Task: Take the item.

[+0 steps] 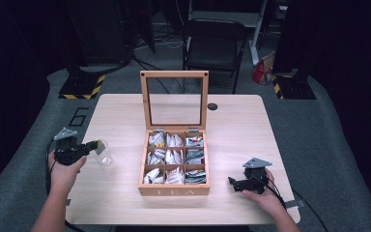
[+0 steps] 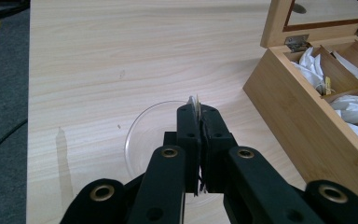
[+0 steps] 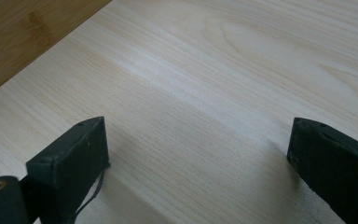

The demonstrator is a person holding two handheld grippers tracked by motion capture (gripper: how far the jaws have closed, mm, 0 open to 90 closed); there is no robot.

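Looking down from the high view, the left claw (image 1: 96, 144) sits at the left edge of the surface (image 1: 241, 130), closed on a small thin item, probably a tea bag (image 1: 100, 146), with a clear glass cup (image 1: 106, 161) lying just beside it. The wooden tea box (image 1: 174, 188) stands mid-frame with its glass lid (image 1: 174, 74) upright and nine compartments of sachets. The right claw (image 1: 233, 183) rests low at lower right, near the box's front corner. Open room is generous: bare wood spreads across the upper left, upper right and along the bottom edge. The left hand (image 1: 64, 174) hangs right at the surface's rim, so a dropped bag could slide off to the floor.

In the left gripper view, the jaws press flat together on a thin pale sliver of the tea bag (image 2: 196, 103) at centre frame, directly over the glass cup's (image 2: 142, 135) rim. So little of the bag is pinched that it could slip out. I judge the cup light and tippy: a downward nudge from the jaws could roll it. The tea box's (image 2: 289, 112) side wall runs along the right of the frame, close enough to clip on a swing that way.

In the right gripper view, the right claw (image 3: 198, 149) is spread wide and empty over bare wood, the jaws at the lower corners. The box's wall (image 3: 23, 32) fills the upper left corner; a forward push would bump it.
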